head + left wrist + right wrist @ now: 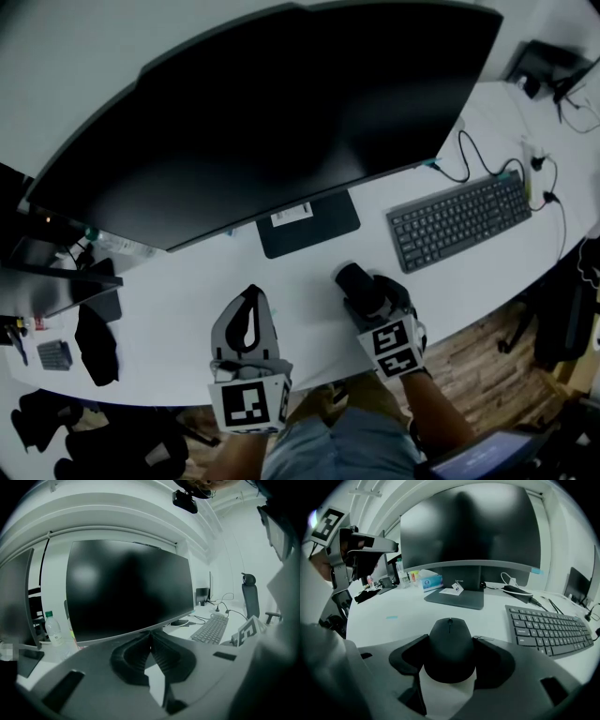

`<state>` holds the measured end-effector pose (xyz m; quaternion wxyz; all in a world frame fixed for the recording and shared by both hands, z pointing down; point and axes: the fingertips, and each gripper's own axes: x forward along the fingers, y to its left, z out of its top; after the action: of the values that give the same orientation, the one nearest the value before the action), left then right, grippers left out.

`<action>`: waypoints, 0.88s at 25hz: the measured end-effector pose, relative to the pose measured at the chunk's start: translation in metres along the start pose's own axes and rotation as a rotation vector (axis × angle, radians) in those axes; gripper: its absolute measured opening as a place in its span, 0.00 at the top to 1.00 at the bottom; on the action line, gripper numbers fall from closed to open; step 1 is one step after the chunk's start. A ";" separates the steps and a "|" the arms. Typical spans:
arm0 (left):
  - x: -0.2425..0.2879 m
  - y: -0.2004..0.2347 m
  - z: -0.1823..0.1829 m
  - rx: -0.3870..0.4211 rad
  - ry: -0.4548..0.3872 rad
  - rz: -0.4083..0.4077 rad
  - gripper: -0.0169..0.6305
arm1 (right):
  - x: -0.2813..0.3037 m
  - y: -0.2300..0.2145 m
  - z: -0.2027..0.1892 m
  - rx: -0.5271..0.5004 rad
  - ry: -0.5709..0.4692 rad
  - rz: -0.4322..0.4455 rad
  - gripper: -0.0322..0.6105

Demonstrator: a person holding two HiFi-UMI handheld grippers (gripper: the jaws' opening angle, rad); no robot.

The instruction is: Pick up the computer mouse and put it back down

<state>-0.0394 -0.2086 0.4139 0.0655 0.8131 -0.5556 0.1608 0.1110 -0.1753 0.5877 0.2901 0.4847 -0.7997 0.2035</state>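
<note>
Right gripper is pinching the computer mouse across its flanks, nose pointing away from the person. A side grip makes sense: the widest flat faces, and the buttons stay clear. The mouse sits low over the desk, just ahead of the person's edge; whether it is touching or just off the surface cannot be told. Left gripper has its jaws pressed together on nothing and is parked to the left, probably just out of the way. Further out are the keyboard to the right and the monitor behind. Only the right gripper view shows pad contact on the mouse. The head view gives a dark blob there, and the left gripper view misses the mouse but catches a water bottle.
</note>
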 end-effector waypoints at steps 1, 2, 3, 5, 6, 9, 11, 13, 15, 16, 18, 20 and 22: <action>0.000 -0.001 0.000 -0.006 0.002 -0.001 0.96 | 0.001 0.000 -0.002 -0.001 0.005 0.001 0.48; 0.000 -0.001 0.000 -0.011 0.003 -0.001 0.96 | 0.002 0.000 -0.004 -0.002 0.009 0.000 0.48; 0.000 -0.001 0.000 -0.011 0.001 0.000 0.96 | 0.003 0.000 -0.005 -0.003 0.014 -0.001 0.48; -0.001 0.000 0.003 0.001 -0.012 0.006 0.96 | 0.005 -0.001 -0.008 -0.006 0.019 -0.004 0.48; -0.001 0.001 0.005 0.006 -0.017 0.009 0.96 | 0.005 -0.001 -0.008 -0.008 0.021 -0.006 0.48; -0.004 0.002 0.008 0.001 -0.024 0.014 0.96 | 0.006 -0.001 -0.009 -0.018 0.026 -0.008 0.48; -0.006 0.001 0.009 -0.001 -0.026 0.014 0.96 | 0.007 0.000 -0.009 -0.019 0.030 -0.001 0.47; -0.009 0.002 0.012 -0.005 -0.037 0.014 0.96 | 0.004 0.001 -0.006 -0.015 0.022 0.003 0.44; -0.013 0.004 0.017 -0.005 -0.054 0.014 0.96 | -0.003 0.002 0.004 -0.017 -0.002 -0.001 0.44; -0.016 0.005 0.020 -0.005 -0.064 0.014 0.96 | -0.008 0.004 0.010 -0.018 -0.019 -0.004 0.44; -0.022 0.007 0.028 -0.006 -0.089 0.013 0.96 | -0.020 0.006 0.028 -0.015 -0.063 -0.012 0.44; -0.027 0.008 0.039 -0.010 -0.120 0.008 0.96 | -0.035 0.008 0.053 -0.014 -0.123 -0.021 0.44; -0.032 0.009 0.053 -0.015 -0.158 0.003 0.96 | -0.051 0.012 0.084 -0.014 -0.201 -0.025 0.46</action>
<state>-0.0485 -0.1984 0.3529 0.0273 0.8220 -0.5614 0.0918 0.0966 -0.1876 0.4901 0.2142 0.5105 -0.8201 0.1444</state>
